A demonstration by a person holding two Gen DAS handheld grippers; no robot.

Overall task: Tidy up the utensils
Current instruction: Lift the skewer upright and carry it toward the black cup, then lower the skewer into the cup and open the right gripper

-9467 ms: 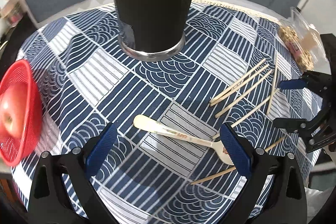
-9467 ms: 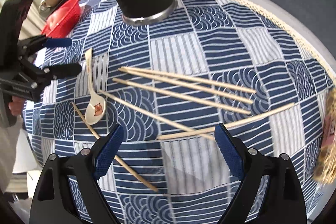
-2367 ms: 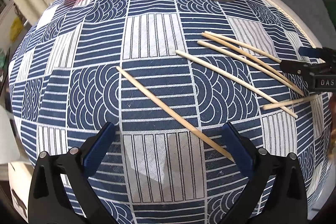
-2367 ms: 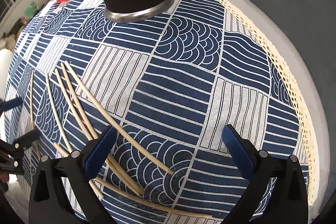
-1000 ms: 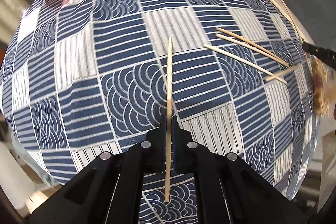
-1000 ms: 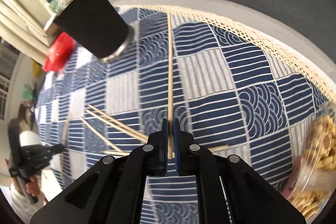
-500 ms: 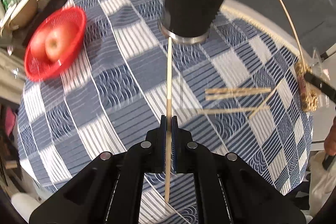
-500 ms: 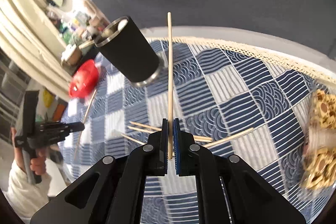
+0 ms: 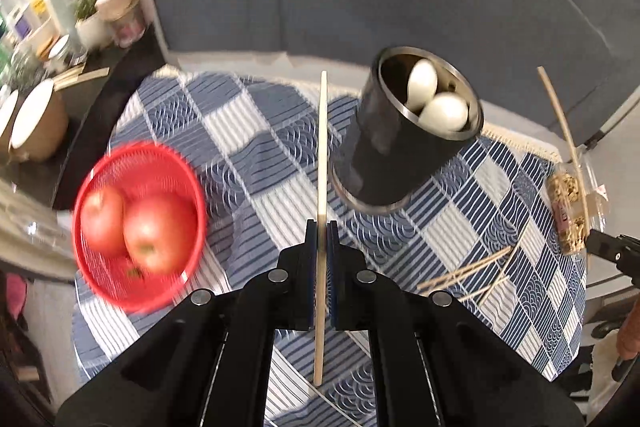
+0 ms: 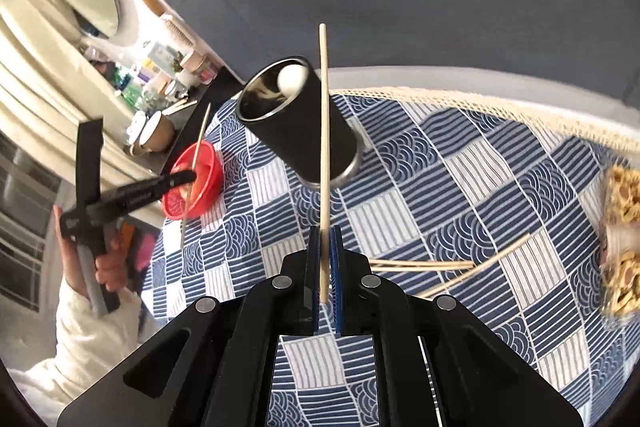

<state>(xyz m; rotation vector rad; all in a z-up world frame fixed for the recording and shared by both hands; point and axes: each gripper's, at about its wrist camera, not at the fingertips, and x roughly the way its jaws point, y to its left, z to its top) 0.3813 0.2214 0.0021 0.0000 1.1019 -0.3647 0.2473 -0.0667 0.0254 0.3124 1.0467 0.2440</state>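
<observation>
My left gripper (image 9: 321,227) is shut on a wooden chopstick (image 9: 322,147) that points past the left side of the black utensil cup (image 9: 404,151). White spoon ends (image 9: 434,103) show inside the cup's steel rim. My right gripper (image 10: 325,233) is shut on a second chopstick (image 10: 324,131), which crosses in front of the same cup (image 10: 304,131). Both grippers hang above the table. Several loose chopsticks (image 10: 452,267) lie on the blue patterned cloth to the right. The right gripper's chopstick (image 9: 560,123) also shows at the far right of the left wrist view.
A red basket (image 9: 136,223) with apples stands left of the cup. A clear packet of snacks (image 9: 568,207) lies at the table's right edge. A counter with jars and bowls (image 9: 48,75) is behind on the left. A person's hand (image 10: 104,267) holds the left gripper.
Both grippers have risen with their chopsticks and tilted toward the cup. The cup's open top and the spoons inside now show in the left wrist view.
</observation>
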